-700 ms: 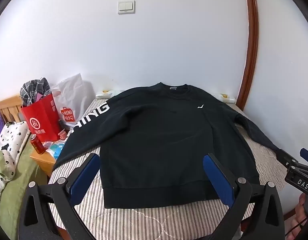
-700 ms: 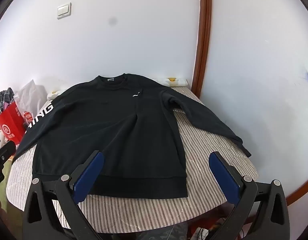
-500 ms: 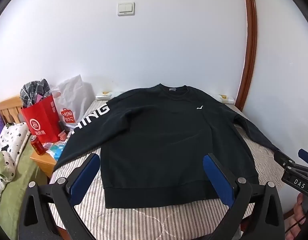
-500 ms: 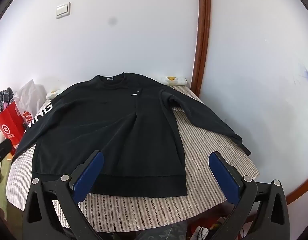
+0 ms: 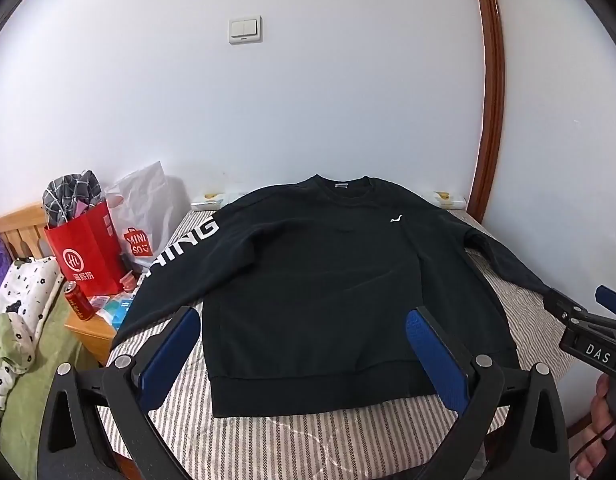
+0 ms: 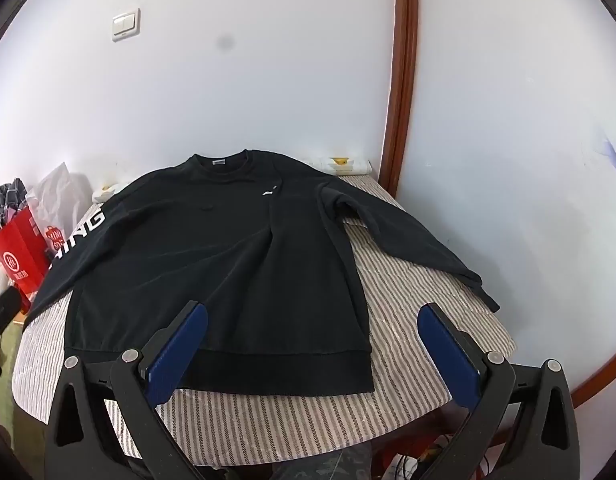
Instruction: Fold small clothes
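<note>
Striped bedding (image 5: 308, 436) covers a bed against a white wall; from the left wrist, a black sweatshirt (image 5: 328, 280) lies flat, sleeves spread, beside a red bag (image 5: 87, 252). The left gripper (image 5: 303, 356) hovers near its hem, jaws wide apart, empty. From the right wrist, the right gripper (image 6: 312, 344) hovers likewise, jaws spread, over the sweatshirt (image 6: 211, 248).

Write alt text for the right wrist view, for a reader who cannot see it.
A black sweatshirt lies flat, front up, on a striped table cover, sleeves spread to both sides. The open right gripper hangs above the near hem, holding nothing. A red shopping bag stands at the far left, against a white wall.
</note>
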### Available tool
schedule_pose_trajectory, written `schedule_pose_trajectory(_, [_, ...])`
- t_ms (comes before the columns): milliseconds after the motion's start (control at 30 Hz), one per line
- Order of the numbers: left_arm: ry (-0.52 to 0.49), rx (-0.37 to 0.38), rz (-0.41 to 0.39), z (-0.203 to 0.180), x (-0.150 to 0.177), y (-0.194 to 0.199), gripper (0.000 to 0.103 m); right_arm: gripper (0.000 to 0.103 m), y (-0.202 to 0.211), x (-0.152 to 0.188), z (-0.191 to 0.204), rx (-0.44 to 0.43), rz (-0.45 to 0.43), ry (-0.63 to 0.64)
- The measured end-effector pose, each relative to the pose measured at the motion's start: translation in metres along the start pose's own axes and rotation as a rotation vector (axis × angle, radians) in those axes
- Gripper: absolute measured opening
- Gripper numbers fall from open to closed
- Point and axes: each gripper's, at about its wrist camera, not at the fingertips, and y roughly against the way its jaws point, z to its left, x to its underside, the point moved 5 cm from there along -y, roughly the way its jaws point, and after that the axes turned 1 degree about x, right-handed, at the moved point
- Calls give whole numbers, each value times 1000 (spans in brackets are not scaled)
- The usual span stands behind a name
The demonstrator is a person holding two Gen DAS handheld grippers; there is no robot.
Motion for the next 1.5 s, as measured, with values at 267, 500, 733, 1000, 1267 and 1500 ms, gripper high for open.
schedule_pose_trajectory(267, [12,0,-3,4,5,1,103,103,3,-1,5,11,-12,12])
schedule_pose_trajectory(500, [6,1,-7,2,10,2,103,103,4,1,6,16,-22,14])
schedule_pose_trajectory(733, [7,3,-7,1,11,1,103,103,2,1,9,18,-17,17])
schedule_pose_trajectory(1000, [10,4,-4,1,12,1,103,103,0,2,8,22,-13,17])
schedule_pose_trajectory(1267, [14,6,-2,1,13,1,103,103,1,4,9,19,-14,18])
schedule_pose_trajectory(1500, [18,6,0,3,11,3,103,103,4,2,10,12,-21,14])
